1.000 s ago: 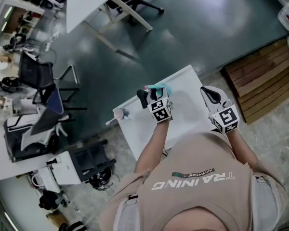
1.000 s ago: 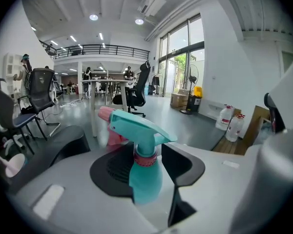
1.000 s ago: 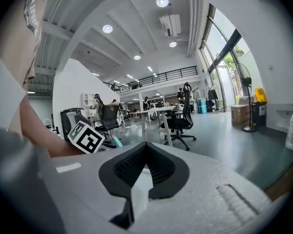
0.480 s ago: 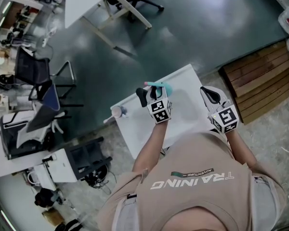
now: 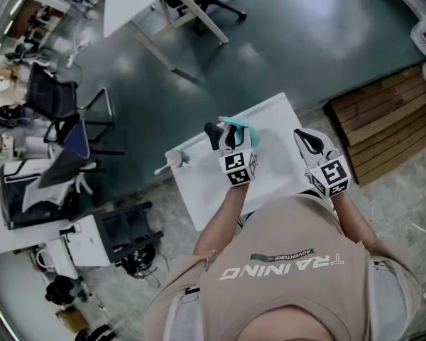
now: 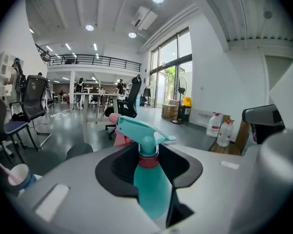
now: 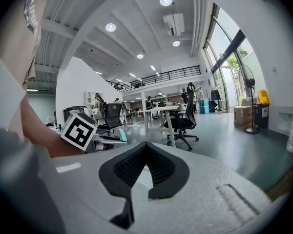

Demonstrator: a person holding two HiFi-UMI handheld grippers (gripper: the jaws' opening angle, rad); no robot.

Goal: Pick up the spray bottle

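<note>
Teal plastic, and there it is: the spray bottle [image 6: 147,191] stands upright between the jaws of the left claw [image 5: 228,136], above the far part of the white worktop [image 5: 278,123]. The trigger head and red collar poke up over the black pads [image 6: 118,169]. The jaws are closing on the body just below that collar, pads at its sides. The claw hides the base, so I can't tell whether it's clear of the worktop. Over on the other side, the right claw [image 7: 145,172] hangs near the worktop's right end with its jaws drawn together and nothing in them, so no help there. Now the worries. That body looks smooth and rounded, so a light squeeze could let it slide down through the pads. The head sits above the grip, so a quick swing could tip the bottle. Too hard a squeeze might dent the thin wall. The far edge is close, so a drop likely lands on the floor [image 5: 270,41]. The cup [image 5: 175,160] at the left corner is well apart.
</note>
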